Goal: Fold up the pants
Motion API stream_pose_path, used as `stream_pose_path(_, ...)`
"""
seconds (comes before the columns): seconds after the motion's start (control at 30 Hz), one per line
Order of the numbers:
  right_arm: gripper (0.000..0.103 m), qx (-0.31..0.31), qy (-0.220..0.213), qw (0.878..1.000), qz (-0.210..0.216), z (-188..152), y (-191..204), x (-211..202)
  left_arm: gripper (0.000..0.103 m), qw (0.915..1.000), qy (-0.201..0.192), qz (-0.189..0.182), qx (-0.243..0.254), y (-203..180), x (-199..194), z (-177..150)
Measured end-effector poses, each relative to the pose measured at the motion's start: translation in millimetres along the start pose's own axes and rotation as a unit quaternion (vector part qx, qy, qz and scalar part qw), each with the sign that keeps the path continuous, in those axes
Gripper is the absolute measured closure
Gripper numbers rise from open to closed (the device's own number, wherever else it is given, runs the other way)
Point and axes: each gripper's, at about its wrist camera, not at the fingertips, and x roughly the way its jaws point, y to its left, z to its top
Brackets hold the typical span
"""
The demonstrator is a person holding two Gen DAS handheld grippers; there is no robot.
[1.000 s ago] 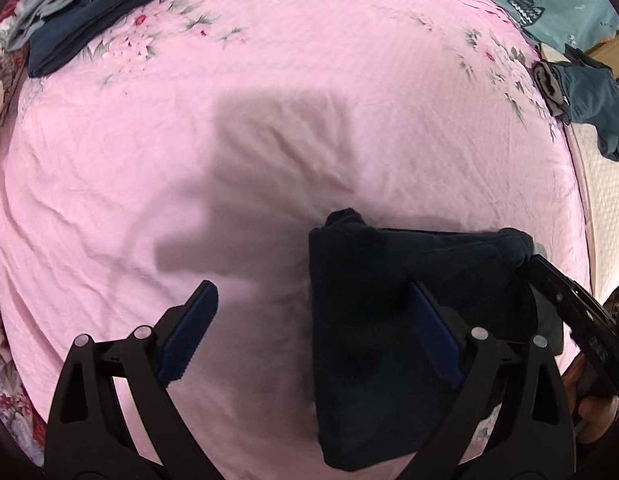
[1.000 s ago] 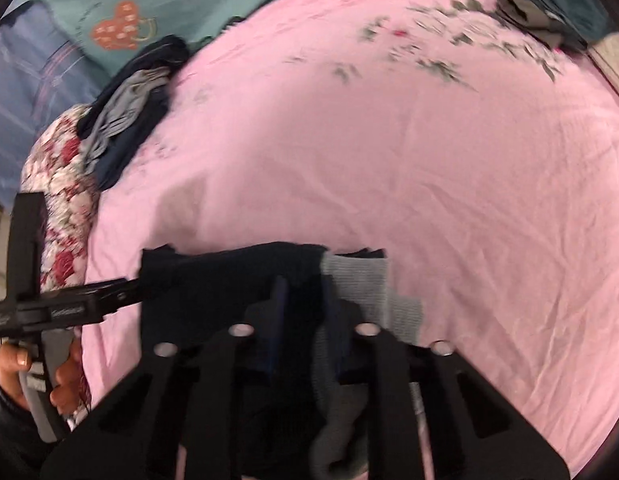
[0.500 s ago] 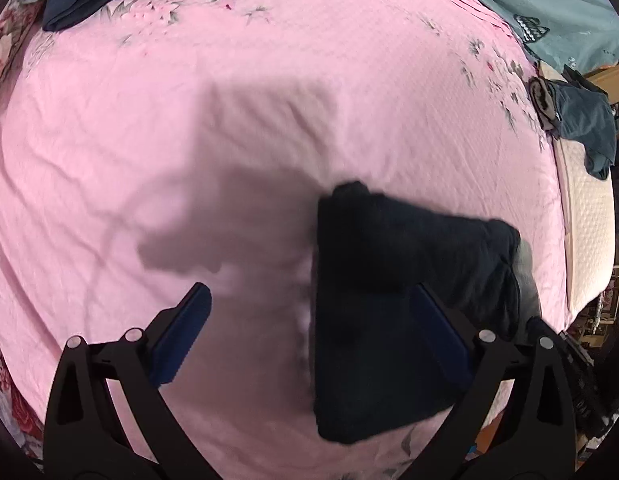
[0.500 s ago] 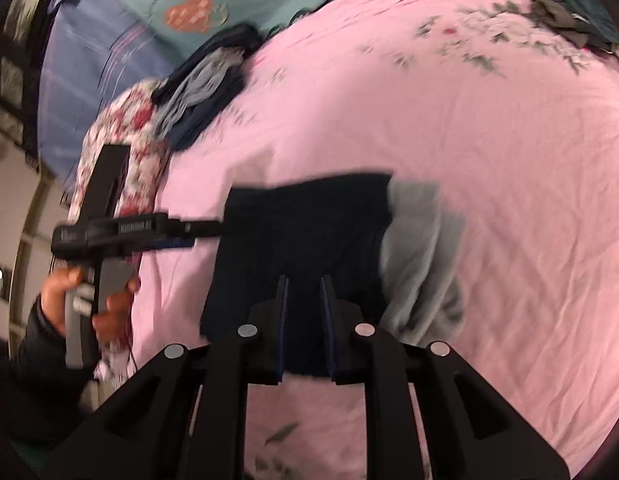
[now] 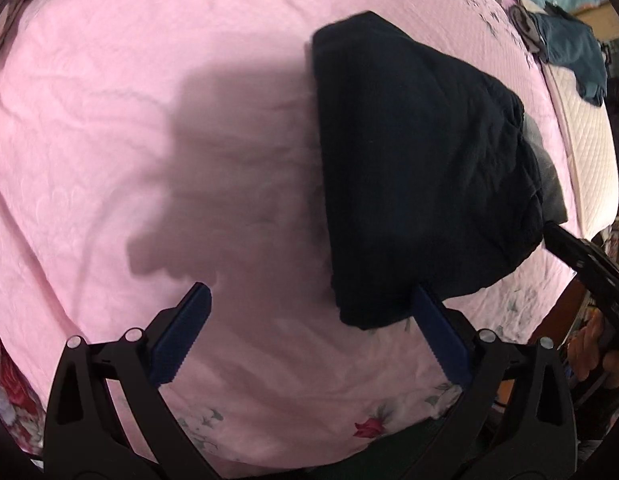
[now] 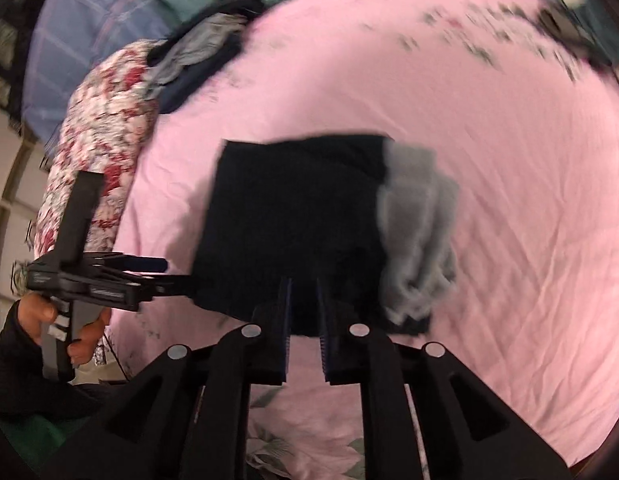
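Nearby, folded pants (image 5: 413,168) lie on pink bedsheet (image 5: 149,80), clothes pile (image 6: 205,52) well apart

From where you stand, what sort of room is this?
Most likely a bedroom. The dark folded pants lie on a wide pink floral bedsheet, a red-flowered quilt or pillow sits at its edge, and a pile of other clothes waits nearby.

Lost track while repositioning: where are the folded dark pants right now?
The pants lie on the pink bedsheet near the bed's front edge, right of centre in the left wrist view; in the right wrist view they sit just ahead of the right gripper.
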Motion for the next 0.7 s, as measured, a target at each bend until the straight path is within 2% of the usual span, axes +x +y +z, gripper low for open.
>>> stream_pose_path(0.03,0.083,-0.017,-0.009,1.0,0.005,4.7,9.9,-0.5,0.002,1.0,-0.004,0.002,-0.002,2.1,-3.0,-1.3)
stream_pose_path(0.1,0.054,-0.046,-0.017,0.999,0.012,15.5,26.8,8.3,0.002,0.9999,-0.012,0.012,0.001,3.3,-5.3,-2.8)
stream_pose_path(0.13,0.054,-0.047,-0.017,0.999,0.01,20.8,28.5,14.6,0.002,0.9998,-0.012,0.016,0.003,2.8,-3.7,-3.4)
stream_pose_path(0.2,0.054,-0.042,-0.01,0.998,0.043,40.0,30.2,35.8,0.002,0.9999,-0.008,0.013,-0.003,8.0,1.7,-5.7)
stream_pose_path(0.27,0.058,-0.053,0.007,0.997,0.064,59.8,36.9,58.4,0.002,0.9997,-0.011,0.013,-0.016,8.7,5.6,-6.9)
stream_pose_path(0.3,0.066,-0.067,0.014,0.995,0.07,68.4,44.3,69.7,0.002,0.9997,-0.013,0.013,-0.019,7.2,7.5,-5.1)
stream_pose_path(0.33,0.069,-0.091,0.025,0.993,0.068,79.4,53.1,85.4,0.002,0.9995,-0.015,0.018,-0.023,5.6,10.5,-4.8)
stream_pose_path(0.37,0.071,-0.113,0.033,0.992,0.055,85.3,59.2,95.6,0.002,0.9991,-0.017,0.026,-0.029,4.5,13.4,-6.0)
stream_pose_path(0.43,0.086,-0.152,0.053,0.987,0.015,92.6,63.8,118.6,0.002,0.9983,-0.023,0.032,-0.042,4.1,17.7,-9.1)
stream_pose_path(0.47,0.086,-0.161,0.064,0.985,-0.002,96.9,59.6,131.6,0.002,0.9973,-0.03,0.039,-0.055,3.9,19.7,-11.0)
stream_pose_path(0.53,0.09,-0.16,0.056,0.986,0.004,102.4,45.1,137.1,0.002,0.9956,-0.047,0.053,-0.061,0.9,24.4,-15.2)
stream_pose_path(0.57,0.103,-0.161,0.037,0.985,-0.055,106.6,34.3,138.9,0.002,0.9952,-0.055,0.064,-0.051,-2.0,27.2,-17.0)
stream_pose_path(0.6,0.098,-0.151,0.025,0.981,-0.118,111.9,19.7,142.9,0.002,0.994,-0.067,0.076,-0.04,-7.1,30.0,-20.5)
stream_pose_path(0.63,0.098,-0.12,0.043,0.98,-0.154,117.8,1.5,148.2,0.002,0.9927,-0.075,0.085,-0.041,-9.6,30.2,-23.7)
stream_pose_path(0.7,0.098,-0.092,0.049,0.992,-0.073,125.8,-9.3,136.3,0.002,0.9909,-0.079,0.085,-0.068,-8.2,28.5,-31.1)
